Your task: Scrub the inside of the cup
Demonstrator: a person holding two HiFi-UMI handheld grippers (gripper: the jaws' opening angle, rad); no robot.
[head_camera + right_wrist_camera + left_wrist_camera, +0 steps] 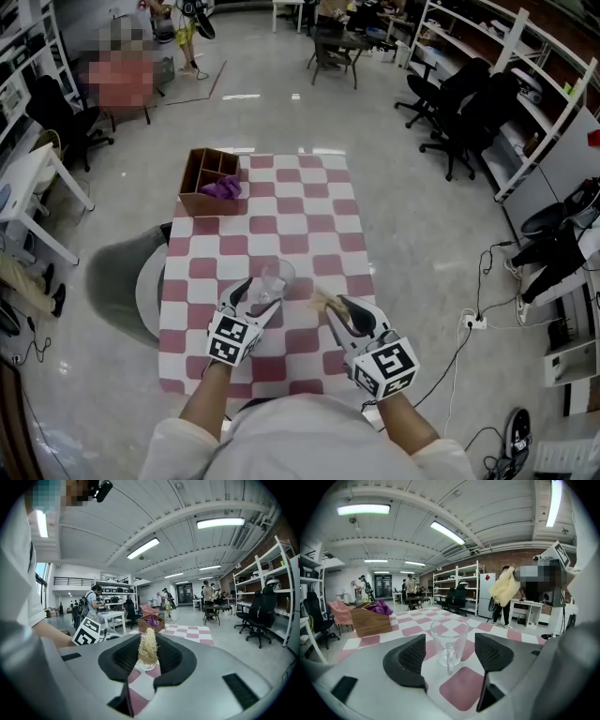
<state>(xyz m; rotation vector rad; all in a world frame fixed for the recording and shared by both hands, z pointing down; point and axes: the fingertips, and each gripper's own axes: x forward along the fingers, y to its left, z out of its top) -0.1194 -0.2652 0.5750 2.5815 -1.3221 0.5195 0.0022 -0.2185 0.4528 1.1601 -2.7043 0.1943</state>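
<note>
Two jaws of left gripper (pixel 450 656) spread, flanking clear glass cup (pixel 449 637) near front edge of pink-checked table (pixel 300 216), open cloth ahead; right gripper (pixel 147 657) pinches pale fibrous scrubber (pixel 148 646).

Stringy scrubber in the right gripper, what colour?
Pale straw-yellow. The fibrous scrubber, clamped in the right gripper, shows best in the right gripper view.

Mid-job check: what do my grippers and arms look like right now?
The left gripper and right gripper have pale grey bodies with black, ribbed pads. Each carries a white cube with black square markers. The person wears pale short sleeves.
</note>
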